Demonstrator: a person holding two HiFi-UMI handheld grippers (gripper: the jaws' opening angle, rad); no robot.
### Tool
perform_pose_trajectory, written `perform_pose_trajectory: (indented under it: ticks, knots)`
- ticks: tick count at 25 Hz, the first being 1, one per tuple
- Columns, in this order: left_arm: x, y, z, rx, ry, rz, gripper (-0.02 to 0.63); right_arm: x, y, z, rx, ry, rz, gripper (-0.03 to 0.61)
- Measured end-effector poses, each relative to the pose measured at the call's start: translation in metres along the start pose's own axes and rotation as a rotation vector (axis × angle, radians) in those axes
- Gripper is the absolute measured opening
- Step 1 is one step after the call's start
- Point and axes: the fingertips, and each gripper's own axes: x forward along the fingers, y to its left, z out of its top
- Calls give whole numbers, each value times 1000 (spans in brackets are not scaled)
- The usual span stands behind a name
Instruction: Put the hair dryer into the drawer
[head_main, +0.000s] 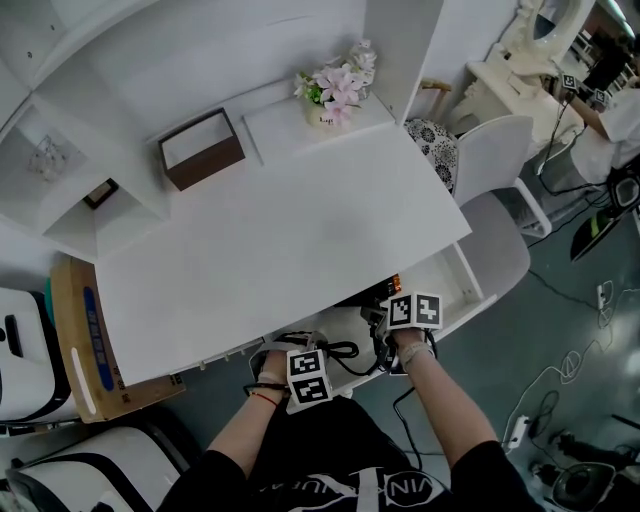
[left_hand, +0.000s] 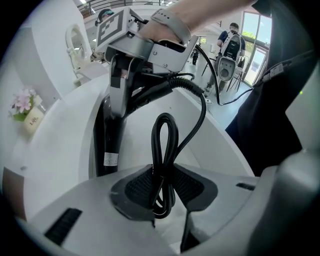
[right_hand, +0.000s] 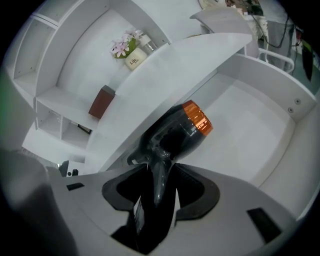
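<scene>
The black hair dryer (right_hand: 175, 135) has an orange ring at its nozzle. It hangs over the open white drawer (right_hand: 250, 140), just under the desk top's front edge. My right gripper (right_hand: 160, 187) is shut on its handle. My left gripper (left_hand: 162, 187) is shut on a folded loop of the dryer's black cord (left_hand: 165, 145). In the left gripper view the right gripper (left_hand: 135, 47) shows above, and the dryer's handle (left_hand: 111, 135) points down from it. In the head view both grippers, left (head_main: 300, 350) and right (head_main: 388, 325), are at the drawer (head_main: 470, 285), side by side.
A white desk top (head_main: 270, 240) lies above the drawer. At its back stand a brown box (head_main: 202, 150) and a vase of pink flowers (head_main: 335, 95). A white chair (head_main: 500, 170) is at the right, a cardboard box (head_main: 85, 340) at the left. Cables lie on the floor (head_main: 570, 370).
</scene>
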Motion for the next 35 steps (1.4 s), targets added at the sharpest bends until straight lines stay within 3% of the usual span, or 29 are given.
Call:
perform_pose_trajectory:
  ticks: [6, 14, 24, 35]
  knots:
    - [9, 12, -14, -62, 38, 58, 123, 18, 6, 12, -39, -40, 55, 175]
    - [26, 15, -27, -51, 100, 68, 123, 37, 6, 12, -118, -60, 116, 175]
    - [40, 12, -31, -46, 139, 31, 123, 50, -1, 8, -319, 1, 34, 175]
    - [55, 8, -35, -16, 189, -10, 123, 34, -15, -8, -682, 163, -139, 216]
